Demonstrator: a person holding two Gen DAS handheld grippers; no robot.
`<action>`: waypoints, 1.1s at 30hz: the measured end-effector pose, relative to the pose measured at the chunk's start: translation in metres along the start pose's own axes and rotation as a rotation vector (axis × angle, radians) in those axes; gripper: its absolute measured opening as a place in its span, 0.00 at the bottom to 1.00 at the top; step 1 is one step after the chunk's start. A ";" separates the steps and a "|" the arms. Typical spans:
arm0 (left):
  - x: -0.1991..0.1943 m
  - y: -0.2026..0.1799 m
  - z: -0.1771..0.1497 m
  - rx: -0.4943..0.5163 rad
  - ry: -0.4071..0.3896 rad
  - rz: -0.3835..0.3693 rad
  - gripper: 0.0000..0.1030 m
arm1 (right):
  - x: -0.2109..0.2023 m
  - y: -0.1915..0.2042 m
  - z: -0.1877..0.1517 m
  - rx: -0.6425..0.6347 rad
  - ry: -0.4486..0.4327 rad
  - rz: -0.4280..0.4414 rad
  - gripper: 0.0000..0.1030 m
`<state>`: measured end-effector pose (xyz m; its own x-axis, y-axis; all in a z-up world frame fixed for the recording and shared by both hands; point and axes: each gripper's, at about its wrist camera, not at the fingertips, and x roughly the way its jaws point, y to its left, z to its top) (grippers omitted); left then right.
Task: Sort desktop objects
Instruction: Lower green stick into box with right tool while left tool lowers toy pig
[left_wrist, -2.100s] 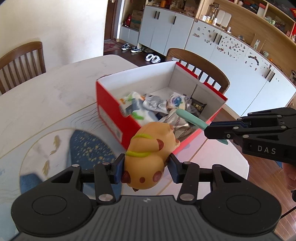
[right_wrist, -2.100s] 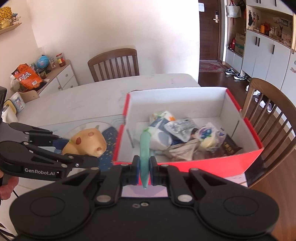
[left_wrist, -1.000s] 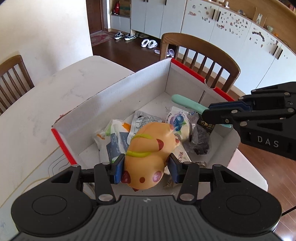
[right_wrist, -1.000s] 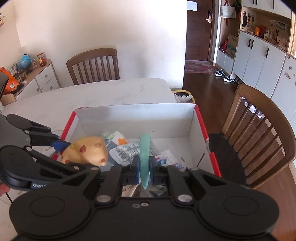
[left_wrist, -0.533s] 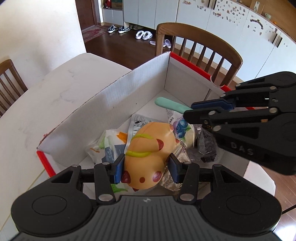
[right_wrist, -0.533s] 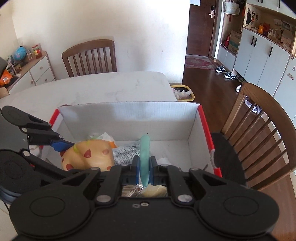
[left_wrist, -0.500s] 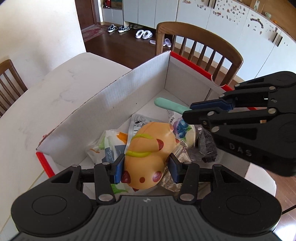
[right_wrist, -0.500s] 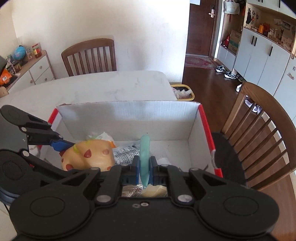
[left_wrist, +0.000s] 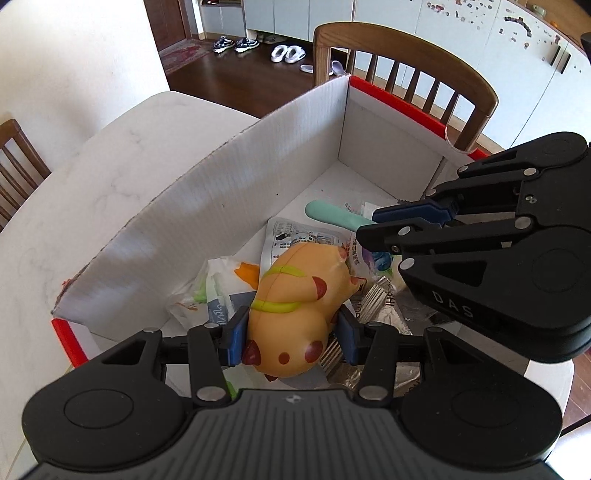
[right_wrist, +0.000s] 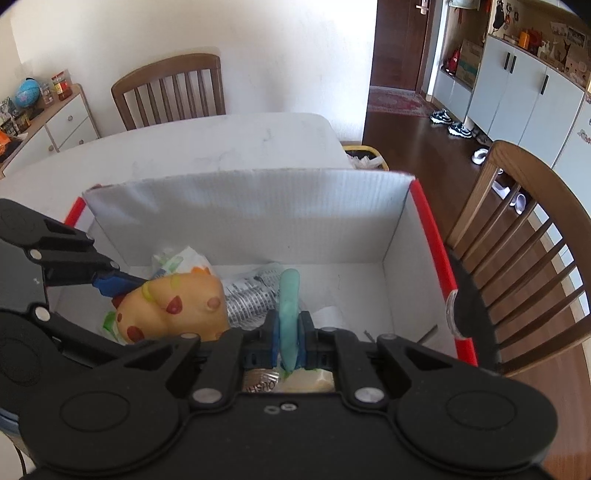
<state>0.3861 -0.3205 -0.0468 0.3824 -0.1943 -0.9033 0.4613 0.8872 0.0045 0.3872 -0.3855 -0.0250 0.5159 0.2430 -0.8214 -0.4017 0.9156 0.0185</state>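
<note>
A red box (left_wrist: 391, 98) with white inner walls (right_wrist: 251, 210) stands on the white table and holds several snack packets (left_wrist: 295, 236). My left gripper (left_wrist: 291, 332) is shut on an orange spotted animal toy (left_wrist: 295, 310), held low inside the box over the packets. The toy (right_wrist: 173, 310) also shows in the right wrist view, at the left. My right gripper (right_wrist: 289, 332) is shut on a thin mint-green handle (right_wrist: 289, 317) and hangs inside the box too. In the left wrist view the right gripper (left_wrist: 376, 225) comes in from the right with the handle (left_wrist: 332, 214) sticking out.
The white marble-look table (left_wrist: 110, 173) spreads left of and behind the box. A wooden chair (left_wrist: 406, 62) stands close behind the box's right side, another chair (right_wrist: 170, 92) at the table's far edge. A yellow bin (right_wrist: 364, 155) sits on the floor beyond the table.
Both grippers have sunk deeper into the box with their loads; the box walls now loom larger. The two grippers have come closer together. Neither grip has changed.
</note>
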 end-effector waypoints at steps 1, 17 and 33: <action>0.002 0.000 0.000 0.004 0.004 0.005 0.46 | 0.002 -0.001 -0.001 0.003 0.005 0.000 0.09; 0.011 0.006 -0.004 0.028 0.032 -0.001 0.50 | 0.013 -0.004 -0.004 0.012 0.028 0.005 0.16; -0.008 0.006 -0.010 0.004 -0.012 -0.002 0.66 | -0.003 -0.008 -0.006 0.015 0.030 0.034 0.24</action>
<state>0.3785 -0.3093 -0.0440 0.3910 -0.2006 -0.8983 0.4649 0.8854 0.0046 0.3841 -0.3951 -0.0260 0.4794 0.2641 -0.8369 -0.4069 0.9118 0.0547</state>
